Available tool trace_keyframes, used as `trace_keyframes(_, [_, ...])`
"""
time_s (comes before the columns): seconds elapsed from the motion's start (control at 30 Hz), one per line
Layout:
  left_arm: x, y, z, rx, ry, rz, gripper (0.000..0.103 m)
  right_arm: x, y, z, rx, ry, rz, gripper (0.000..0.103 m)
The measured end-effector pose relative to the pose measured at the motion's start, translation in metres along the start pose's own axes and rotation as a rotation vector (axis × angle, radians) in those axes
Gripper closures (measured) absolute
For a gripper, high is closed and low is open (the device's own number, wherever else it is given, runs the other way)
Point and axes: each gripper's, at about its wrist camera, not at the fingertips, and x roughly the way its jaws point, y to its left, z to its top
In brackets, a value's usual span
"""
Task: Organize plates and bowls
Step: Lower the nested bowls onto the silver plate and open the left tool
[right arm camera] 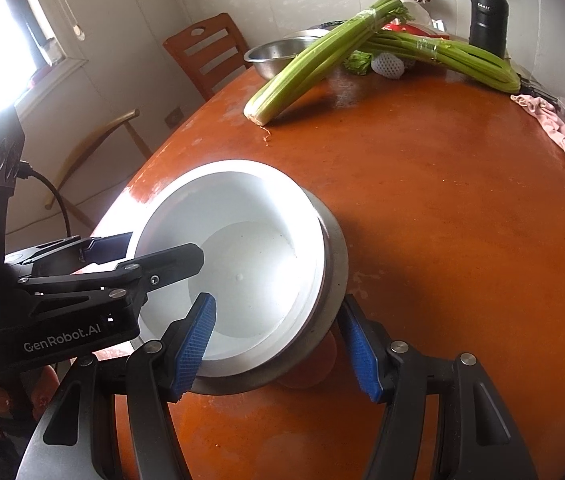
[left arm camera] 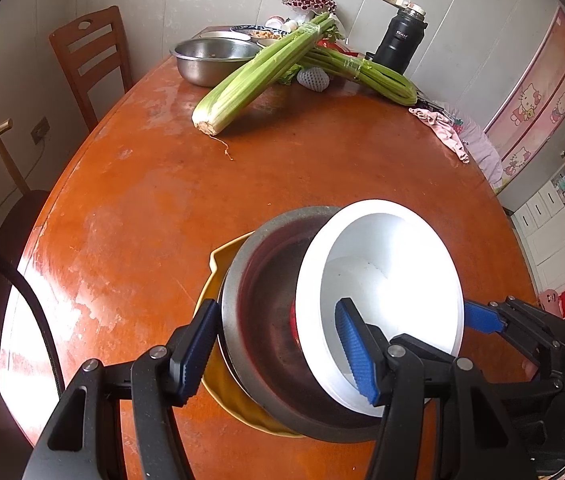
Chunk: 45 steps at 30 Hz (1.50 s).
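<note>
With both claws standing wide open and holding nothing, the left claw [left arm camera: 278, 350] and right claw [right arm camera: 278, 344] are straddling a nearly finished near stack, the white bowl [right arm camera: 238, 264] sitting tilted in the steel bowl [left arm camera: 266, 320] on the yellow plate [left arm camera: 222, 392], while the far steel basin [left arm camera: 212, 58] is waiting unsorted on the tabletop [left arm camera: 322, 168].

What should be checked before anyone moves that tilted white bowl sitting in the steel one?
1. White bowl level inside the steel bowl: not ok, it leans.
2. Steel bowl resting on the yellow plate: ok.
3. Left hand-held gripper open, one finger inside the white bowl, the other outside the steel bowl: ok.
4. Right hand-held gripper open, astride the same two rims: ok.
5. Pads touching a rim: cannot tell.
6. Celery lying apart from the stack: ok.
</note>
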Motion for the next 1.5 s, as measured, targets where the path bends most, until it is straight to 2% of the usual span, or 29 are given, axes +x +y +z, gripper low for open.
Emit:
trace_keyframes(0.17, [-0.003,0.001,-0.002,0.002,-0.007,0.007,0.044,-0.008,0.000,0.001,0.000,-0.037,-0.011,0.037])
trace_keyframes(1.03, [-0.034,0.001,-0.010,-0.012,-0.075,0.027,0.043,-0.021,0.007,-0.005,0.003,-0.065,-0.029,0.037])
trace_keyframes(1.5, [-0.056,-0.006,-0.022,-0.008,-0.114,0.051,0.042,-0.042,0.013,-0.013,-0.011,-0.114,-0.042,0.037])
